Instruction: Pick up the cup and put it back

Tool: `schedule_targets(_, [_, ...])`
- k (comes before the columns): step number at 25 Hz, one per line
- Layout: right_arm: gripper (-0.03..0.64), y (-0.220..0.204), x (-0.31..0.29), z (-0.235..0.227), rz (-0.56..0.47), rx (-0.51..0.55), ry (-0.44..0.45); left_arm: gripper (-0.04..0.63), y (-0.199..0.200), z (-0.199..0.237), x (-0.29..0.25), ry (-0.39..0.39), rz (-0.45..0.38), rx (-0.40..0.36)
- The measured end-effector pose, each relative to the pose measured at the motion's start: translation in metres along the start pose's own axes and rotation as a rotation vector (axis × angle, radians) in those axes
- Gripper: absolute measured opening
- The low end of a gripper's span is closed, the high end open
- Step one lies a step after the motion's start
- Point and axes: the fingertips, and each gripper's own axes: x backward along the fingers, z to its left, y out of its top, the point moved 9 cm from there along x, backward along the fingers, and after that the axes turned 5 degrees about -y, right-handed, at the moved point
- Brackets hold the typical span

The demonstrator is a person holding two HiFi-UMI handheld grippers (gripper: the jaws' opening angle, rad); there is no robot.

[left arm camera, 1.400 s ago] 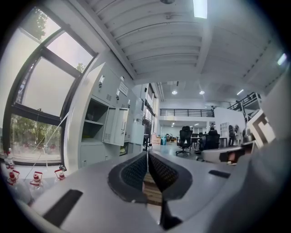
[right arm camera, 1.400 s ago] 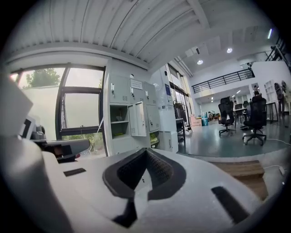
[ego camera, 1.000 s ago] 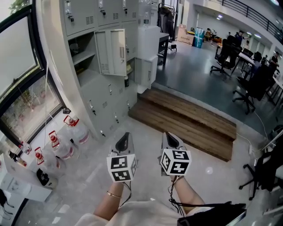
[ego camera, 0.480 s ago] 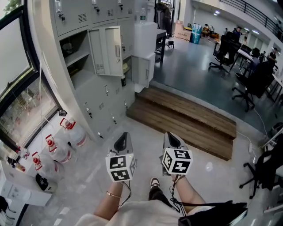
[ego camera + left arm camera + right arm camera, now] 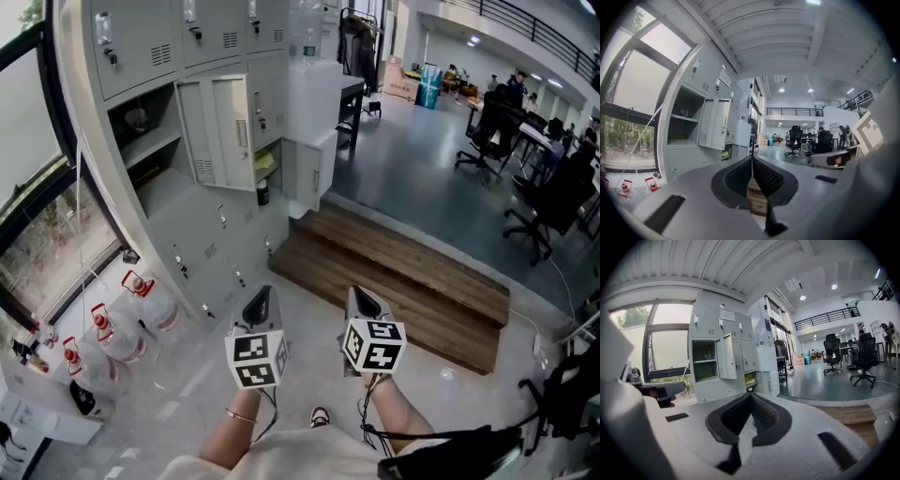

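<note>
Open locker (image 5: 142, 131): shelf contents too small to identify.
Shoe (image 5: 320, 414): mostly hidden by clothing (image 5: 281, 457).
Dark chair (image 5: 570, 398): cut off at right edge.
Right gripper (image 5: 362, 300): handle hidden under its marker cube (image 5: 373, 345).

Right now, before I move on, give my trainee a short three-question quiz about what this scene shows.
1. True or false: the left gripper is holding a cup.
2. What lies on the floor ahead? A, a low brown wooden step; B, a blue sofa; C, a glass table.
3. On which side of the head view do the clear plastic water jugs with red caps stand?
Key: 1 false, its jaws are together on nothing; 2 A; 3 left.
</note>
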Motion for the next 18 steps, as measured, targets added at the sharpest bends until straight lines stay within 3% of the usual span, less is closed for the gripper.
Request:
schedule_targets(11, [-0.008, 0.03, -0.105, -0.077, 0.021, -0.017, 0.047, 0.015, 0.012, -0.02, -0.119, 0.055, 0.003, -0.011])
schedule_targets(18, [-0.008, 0.042, -0.157, -0.1, 0.025, 0.004, 0.077, 0.015, 0.01, -0.021, -0.173, 0.078, 0.019, -0.011])
